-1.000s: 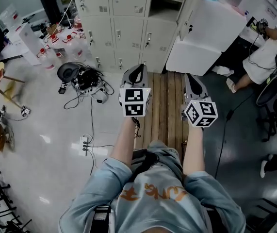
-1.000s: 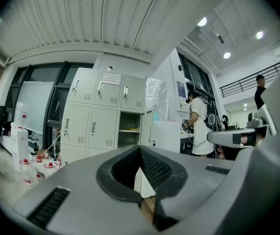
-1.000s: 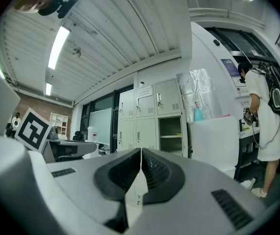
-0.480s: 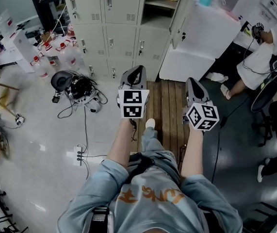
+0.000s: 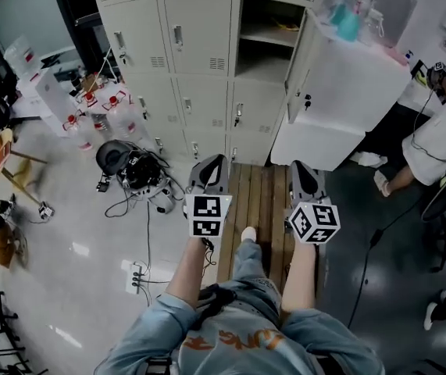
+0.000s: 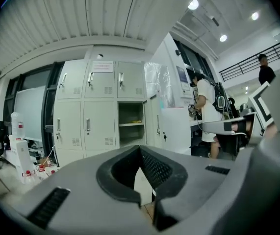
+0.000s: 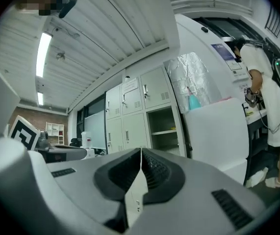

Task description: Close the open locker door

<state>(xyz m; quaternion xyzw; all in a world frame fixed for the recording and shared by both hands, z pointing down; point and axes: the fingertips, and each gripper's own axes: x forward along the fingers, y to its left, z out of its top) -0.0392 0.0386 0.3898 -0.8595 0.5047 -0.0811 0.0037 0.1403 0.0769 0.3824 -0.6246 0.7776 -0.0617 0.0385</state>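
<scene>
Locker door [image 5: 347, 100] — white, swung wide to the right of its open compartment [image 5: 263, 45], in the rightmost visible column of the grey locker bank [image 5: 180, 61]. Left gripper [image 5: 212, 165] — jaws pressed together tip to tip, nothing between them, pointing at the lockers and well apart from them. Right gripper [image 5: 301, 170] — jaws likewise pressed together and empty, near the door's lower edge, not touching it. Wooden floor strip [image 5: 265, 201] lies beneath both. Red-capped water bottles [image 5: 90, 104] stand left of the bank.

Bare planks [image 5: 265, 186] before locker door [image 5: 347, 100]
</scene>
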